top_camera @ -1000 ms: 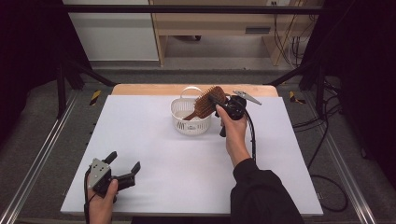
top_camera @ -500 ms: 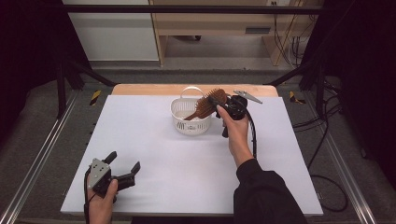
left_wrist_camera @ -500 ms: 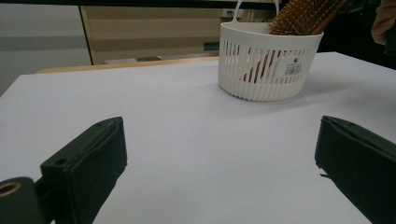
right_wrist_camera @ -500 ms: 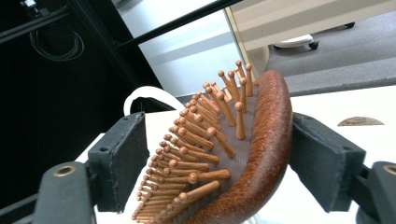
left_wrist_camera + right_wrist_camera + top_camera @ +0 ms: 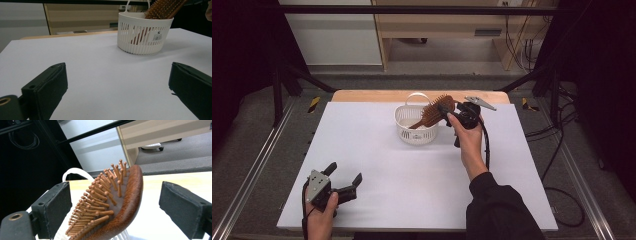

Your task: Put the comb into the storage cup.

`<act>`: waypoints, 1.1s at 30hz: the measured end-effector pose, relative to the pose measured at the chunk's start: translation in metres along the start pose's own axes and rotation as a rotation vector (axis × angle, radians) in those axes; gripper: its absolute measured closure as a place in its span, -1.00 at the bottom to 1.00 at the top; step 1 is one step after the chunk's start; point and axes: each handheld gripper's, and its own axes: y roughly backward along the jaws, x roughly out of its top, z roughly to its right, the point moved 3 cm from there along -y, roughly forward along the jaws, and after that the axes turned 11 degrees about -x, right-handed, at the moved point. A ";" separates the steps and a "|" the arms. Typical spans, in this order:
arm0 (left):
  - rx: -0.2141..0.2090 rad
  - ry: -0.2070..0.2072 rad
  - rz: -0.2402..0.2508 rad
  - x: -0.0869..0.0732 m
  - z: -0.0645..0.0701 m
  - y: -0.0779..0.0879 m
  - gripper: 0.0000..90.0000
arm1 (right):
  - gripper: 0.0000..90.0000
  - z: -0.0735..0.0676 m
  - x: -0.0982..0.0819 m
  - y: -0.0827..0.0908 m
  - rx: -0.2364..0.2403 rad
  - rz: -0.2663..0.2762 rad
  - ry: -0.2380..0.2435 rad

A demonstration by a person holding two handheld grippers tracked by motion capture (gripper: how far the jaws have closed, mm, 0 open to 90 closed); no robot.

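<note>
Open desk, one cluster at the back

I see bare desk (image 5: 412,175) between my left gripper (image 5: 343,184) and the basket (image 5: 416,125). The brush (image 5: 432,113) leans out of the basket, its head between my right gripper's (image 5: 112,205) spread fingers (image 5: 53,210), blocking the way past there.

A reddish-brown wooden hairbrush (image 5: 125,205) with lighter orange-brown pins is seen in a white basket (image 5: 416,131) patterned with narrow vertical slits and marked by a small white label. The surface (image 5: 377,165) is covered in pale grey-white, edged with light wood at the upper frame. Black jaws and a black sleeve (image 5: 499,215) are shown.
</note>
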 end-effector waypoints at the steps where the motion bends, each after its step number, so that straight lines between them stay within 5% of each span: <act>1: 0.000 0.000 0.000 0.000 0.000 0.000 -0.96 | -0.76 0.000 0.000 0.000 0.000 0.000 0.000; 21: 0.008 -0.003 0.007 0.000 0.000 0.000 -0.96 | -0.83 0.006 0.010 0.014 -0.011 0.035 0.052; 33: 0.021 -0.042 0.027 0.003 -0.001 0.004 -0.97 | -0.85 0.014 0.023 0.036 -0.004 0.083 0.105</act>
